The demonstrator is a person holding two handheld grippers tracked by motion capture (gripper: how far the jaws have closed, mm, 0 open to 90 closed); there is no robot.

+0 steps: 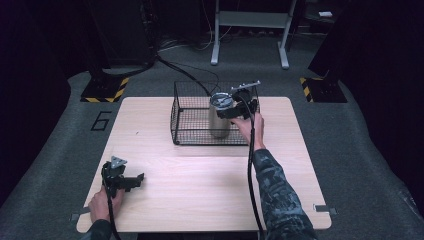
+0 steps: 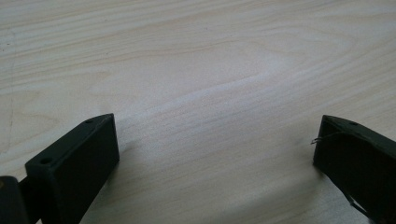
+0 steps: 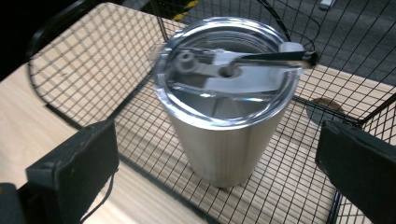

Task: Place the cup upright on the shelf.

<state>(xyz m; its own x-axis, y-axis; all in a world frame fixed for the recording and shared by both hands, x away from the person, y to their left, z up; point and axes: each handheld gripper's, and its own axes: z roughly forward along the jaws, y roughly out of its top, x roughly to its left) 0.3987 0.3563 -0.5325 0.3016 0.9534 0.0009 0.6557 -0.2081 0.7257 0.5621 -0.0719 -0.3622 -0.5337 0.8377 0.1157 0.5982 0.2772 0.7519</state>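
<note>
**Operator:** Black jaws of the right gripper [image 3: 217, 154] stand spread, one on each side of the steel tumbler [image 3: 227, 100], not touching it.

**Checker:** Tumbler location?

**Operator:** Upright inside the wire basket [image 1: 187, 117], at the table's [image 1: 200, 185] far side. Left gripper [image 1: 131, 181] rests near the front left corner, jaws spread over bare wood.

High view over table [image 1: 200, 180]; tongs views close, right sharing the basket [image 3: 93, 65].
</note>
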